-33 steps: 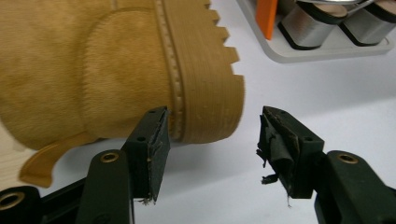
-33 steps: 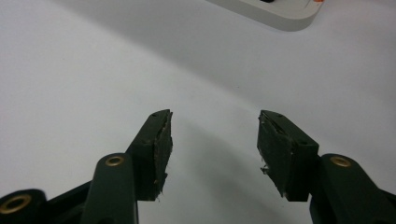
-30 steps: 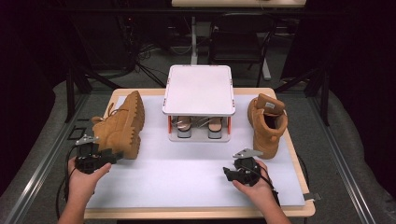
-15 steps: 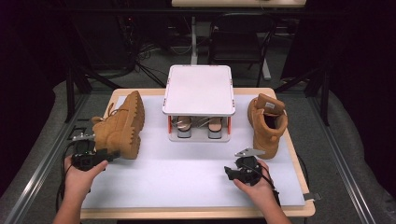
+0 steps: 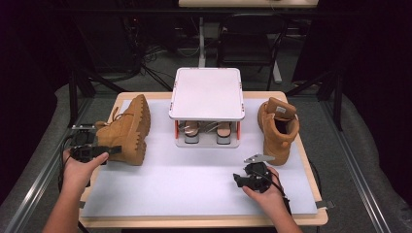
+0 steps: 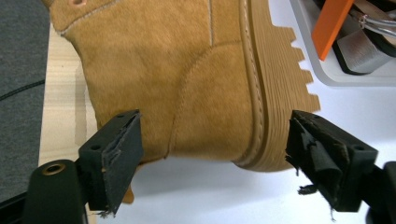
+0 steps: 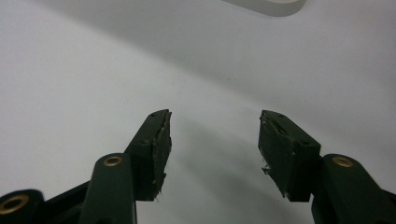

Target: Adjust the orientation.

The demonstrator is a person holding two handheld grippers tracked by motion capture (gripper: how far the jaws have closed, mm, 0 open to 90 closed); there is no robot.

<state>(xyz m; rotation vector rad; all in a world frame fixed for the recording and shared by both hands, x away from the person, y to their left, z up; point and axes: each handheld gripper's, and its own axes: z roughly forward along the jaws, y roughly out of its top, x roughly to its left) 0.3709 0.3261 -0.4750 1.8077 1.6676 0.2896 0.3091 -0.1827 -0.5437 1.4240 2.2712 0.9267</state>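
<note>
Left gripper view has the left gripper (image 6: 215, 154) just opened, releasing the boot (image 6: 187, 74) lying sideways; the right gripper (image 7: 214, 154) waits spread, empty

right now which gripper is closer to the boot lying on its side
Left. The left gripper is right at the heel of the boot on its side, jaws open and not touching it. The right gripper hovers over the white mat, far across the table.
</note>
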